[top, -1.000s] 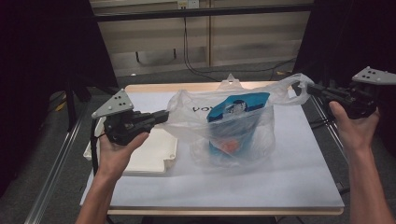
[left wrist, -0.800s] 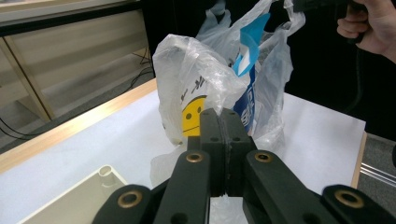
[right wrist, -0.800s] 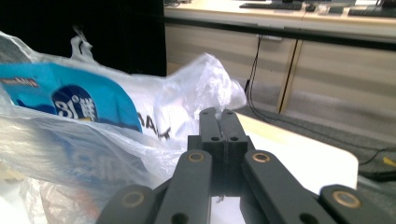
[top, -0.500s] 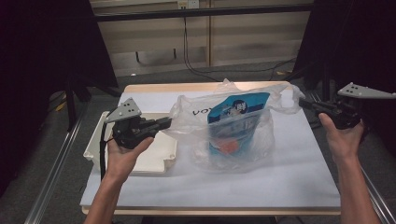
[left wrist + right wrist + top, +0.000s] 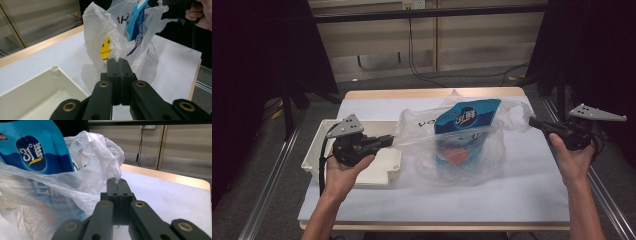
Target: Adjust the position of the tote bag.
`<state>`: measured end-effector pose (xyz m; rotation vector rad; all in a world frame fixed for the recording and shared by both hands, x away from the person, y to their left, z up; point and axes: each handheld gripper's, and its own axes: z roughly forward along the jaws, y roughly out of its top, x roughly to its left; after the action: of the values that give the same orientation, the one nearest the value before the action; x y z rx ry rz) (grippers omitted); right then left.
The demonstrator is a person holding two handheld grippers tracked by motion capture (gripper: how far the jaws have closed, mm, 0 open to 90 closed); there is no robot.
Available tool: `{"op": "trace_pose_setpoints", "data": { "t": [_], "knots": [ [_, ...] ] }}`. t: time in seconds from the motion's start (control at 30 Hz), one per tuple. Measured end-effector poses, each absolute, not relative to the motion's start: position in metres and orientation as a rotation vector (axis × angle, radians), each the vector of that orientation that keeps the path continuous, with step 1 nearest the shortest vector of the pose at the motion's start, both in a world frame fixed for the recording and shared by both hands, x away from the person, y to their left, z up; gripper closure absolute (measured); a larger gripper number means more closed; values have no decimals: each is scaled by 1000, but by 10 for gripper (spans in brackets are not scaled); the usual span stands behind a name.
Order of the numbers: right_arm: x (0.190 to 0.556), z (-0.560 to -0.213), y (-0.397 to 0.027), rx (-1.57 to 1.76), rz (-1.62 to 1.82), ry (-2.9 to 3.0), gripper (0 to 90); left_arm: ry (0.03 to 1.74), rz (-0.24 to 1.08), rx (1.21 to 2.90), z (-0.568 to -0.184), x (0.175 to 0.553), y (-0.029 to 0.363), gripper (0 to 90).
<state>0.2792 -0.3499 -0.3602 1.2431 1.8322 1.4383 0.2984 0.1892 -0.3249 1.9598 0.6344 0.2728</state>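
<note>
Clear plastic bag (image 5: 447, 150) sits mid-surface, just right of the white tray (image 5: 319, 137), with a blue pouch (image 5: 464, 120) standing inside it. Pouch is upright, long axis vertical, its top edge poking out of the bag's mouth toward the far side. Bag is stretched crosswise, its long axis running from one gripper to the other. Left gripper (image 5: 117, 61) has its jaws pressed together on the bag's left handle; right gripper (image 5: 117, 181) pinches the right handle the same way. White surface (image 5: 512, 195) bears the bag's bottom, so loading looks done; what is left, by judgement, is setting the bag down fully and letting go, or carrying it off. A yellow smiley print (image 5: 106, 48) shows on the bag's side.
</note>
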Motion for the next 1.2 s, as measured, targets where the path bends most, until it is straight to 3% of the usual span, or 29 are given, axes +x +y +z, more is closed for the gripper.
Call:
{"op": "trace_pose_setpoints", "data": {
  "t": [1.2],
  "knots": [
    [304,-430,-344,1400,1235,2003,900,759,199,2174,-386,322,175,900]
  ]
}}
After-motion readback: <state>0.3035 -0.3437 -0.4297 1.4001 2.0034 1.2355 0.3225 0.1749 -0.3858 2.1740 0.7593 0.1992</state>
